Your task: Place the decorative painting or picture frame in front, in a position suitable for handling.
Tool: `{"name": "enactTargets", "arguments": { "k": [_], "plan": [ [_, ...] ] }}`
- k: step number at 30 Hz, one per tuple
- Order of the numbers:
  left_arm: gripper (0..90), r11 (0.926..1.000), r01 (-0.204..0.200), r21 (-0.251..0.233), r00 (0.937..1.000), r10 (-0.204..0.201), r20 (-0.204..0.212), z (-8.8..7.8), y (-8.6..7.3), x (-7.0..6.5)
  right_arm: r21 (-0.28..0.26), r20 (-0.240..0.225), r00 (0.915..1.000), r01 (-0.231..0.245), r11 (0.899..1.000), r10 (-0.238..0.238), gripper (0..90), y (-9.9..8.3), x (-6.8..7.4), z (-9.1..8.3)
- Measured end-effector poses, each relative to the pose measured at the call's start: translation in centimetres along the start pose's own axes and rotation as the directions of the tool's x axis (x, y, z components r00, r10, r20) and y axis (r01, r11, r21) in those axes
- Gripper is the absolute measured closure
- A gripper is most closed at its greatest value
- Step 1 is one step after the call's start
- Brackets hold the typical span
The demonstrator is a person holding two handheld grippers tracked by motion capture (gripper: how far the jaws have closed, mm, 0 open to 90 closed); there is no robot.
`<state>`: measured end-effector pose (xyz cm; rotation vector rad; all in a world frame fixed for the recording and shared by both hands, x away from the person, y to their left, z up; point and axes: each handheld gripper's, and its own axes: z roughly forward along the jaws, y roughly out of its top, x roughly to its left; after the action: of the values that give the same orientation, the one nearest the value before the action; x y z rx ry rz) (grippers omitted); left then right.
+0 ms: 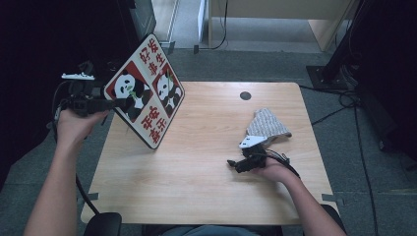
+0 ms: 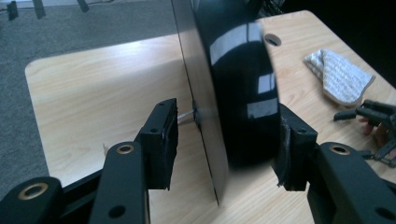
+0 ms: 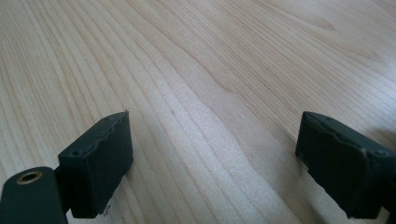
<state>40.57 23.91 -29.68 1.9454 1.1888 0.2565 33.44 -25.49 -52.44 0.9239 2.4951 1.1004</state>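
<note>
Wooden table [image 1: 196,167] fills our workspace; over its left edge we hold the panda plate [image 1: 145,91] tilted on its rim, our left gripper [image 2: 224,140] half closed astride it. Our right gripper [image 1: 235,163] rests wide open and empty beside the grey cloth [image 1: 267,125].

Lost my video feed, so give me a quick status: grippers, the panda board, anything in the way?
Left gripper clamped on panda board, board tilted, one corner on table. Right gripper open, resting on table. Cloth lies apart.
</note>
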Motion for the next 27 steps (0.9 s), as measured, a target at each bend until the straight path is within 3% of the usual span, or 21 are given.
{"name": "enactTargets", "arguments": {
  "k": [6, 18, 27],
  "plan": [
    [48.9, 0.9998, -0.009, 0.016, 0.9999, 0.009, 0.006, 0.0, 2.0, 0.0, 0.002, 0.0, 1.0, 0.0, 1.0, 0.0, 10.9, 0.0, 0.0, 0.0],
    [48.7, 0.9975, -0.027, 0.066, 0.9994, 0.028, -0.018, 0.4, 6.4, 0.1, 0.001, 0.001, 1.0, 0.001, 1.0, -0.001, 10.9, 0.0, 0.0, 0.0],
    [49.0, 0.9933, -0.025, 0.113, 0.9994, 0.027, -0.02, 1.5, 9.3, 0.4, 0.002, 0.001, 1.0, -0.001, 1.0, 0.001, 10.9, 0.0, 0.0, 0.0]
  ]
}}
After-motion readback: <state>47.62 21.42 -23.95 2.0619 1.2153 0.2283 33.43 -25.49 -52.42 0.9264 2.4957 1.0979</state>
